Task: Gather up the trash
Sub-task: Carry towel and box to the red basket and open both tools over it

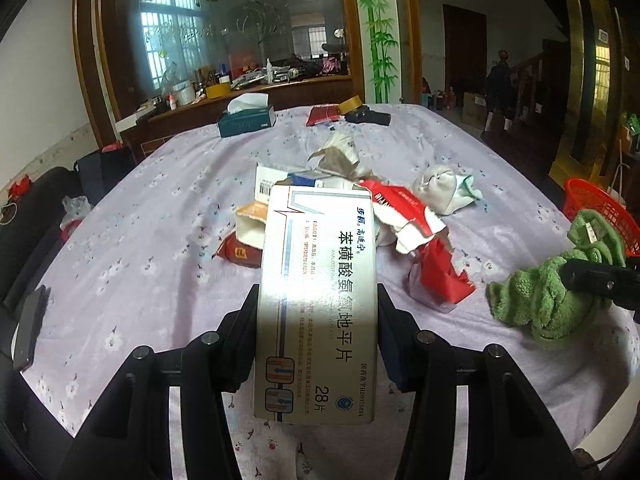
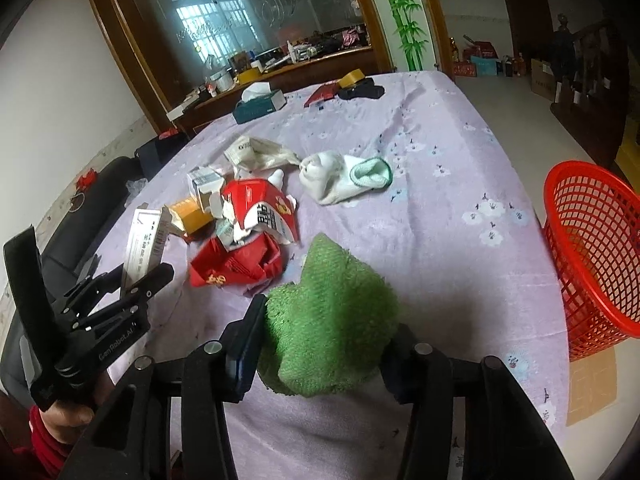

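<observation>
While my left gripper [image 1: 316,312] is clamped on the amlodipine tablet box [image 1: 316,292] mid-frame and my right gripper [image 2: 324,336] squeezes the green sock [image 2: 332,316], I'd swing both over the red basket [image 2: 596,252] at far right, then let go low so nothing bounces out.

My grippers are matte black with silver pivot screws; the left gripper [image 2: 132,270] carries white "GenRobot.AI" lettering. A red sleeve [image 2: 46,446] covers my wrist.

Trash pile [image 2: 240,224] mid-table [image 2: 440,208]; socks [image 2: 340,176] right of it; basket [image 2: 596,256] beyond table's right edge; tissue box [image 2: 260,104] behind
</observation>
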Demonstrator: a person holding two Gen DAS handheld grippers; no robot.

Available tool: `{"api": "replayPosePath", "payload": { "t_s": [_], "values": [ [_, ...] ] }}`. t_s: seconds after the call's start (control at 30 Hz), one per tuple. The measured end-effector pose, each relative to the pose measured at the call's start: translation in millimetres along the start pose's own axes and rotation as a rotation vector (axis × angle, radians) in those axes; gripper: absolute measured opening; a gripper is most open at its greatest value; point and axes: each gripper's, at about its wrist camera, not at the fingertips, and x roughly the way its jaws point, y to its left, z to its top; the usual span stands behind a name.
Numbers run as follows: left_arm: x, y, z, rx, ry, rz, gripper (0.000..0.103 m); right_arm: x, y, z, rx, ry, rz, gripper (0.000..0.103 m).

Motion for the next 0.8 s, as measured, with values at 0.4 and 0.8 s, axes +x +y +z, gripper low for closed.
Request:
{"api": "replayPosePath", "payload": {
  "t_s": [0.4, 0.8],
  "values": [
    [-21, -38, 24, 0.073, -0.056, -0.121, 0.051, -44, -20, 16, 0.046, -0.097, -0.022, 0.054],
    [-21, -158, 73, 0.203, -0.049, -0.457, 0.051, -127, -120, 28, 0.225, -0.267, -0.218, 0.054]
  ]
}}
